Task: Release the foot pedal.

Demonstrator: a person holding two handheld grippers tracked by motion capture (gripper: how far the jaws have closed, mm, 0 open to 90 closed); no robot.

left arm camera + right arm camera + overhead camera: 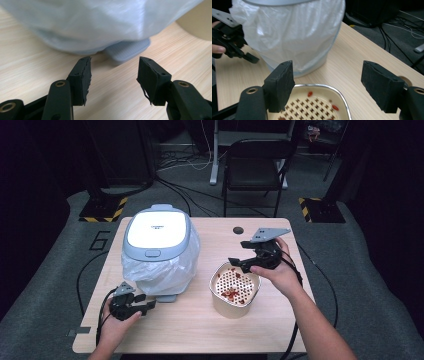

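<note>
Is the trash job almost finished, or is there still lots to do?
Done so far: the small bin has its white bag fitted and its lid is closed. In hand: nothing yet. The right gripper hangs open over the rim of the beige tub, and the left gripper waits open by the bin's pedal. Left to do: the red bits are in the tub, so probably most of it.

Black gripper (pixel 150 305) with brass screws, grey plate, trailing cable

In your left gripper view, the bin (pixel 95 22) is blurred and cut off at the top edge. In your right gripper view, the strainer basket (pixel 312 105) runs off the bottom edge; its red scraps (pixel 310 94) are too small to identify.
</note>
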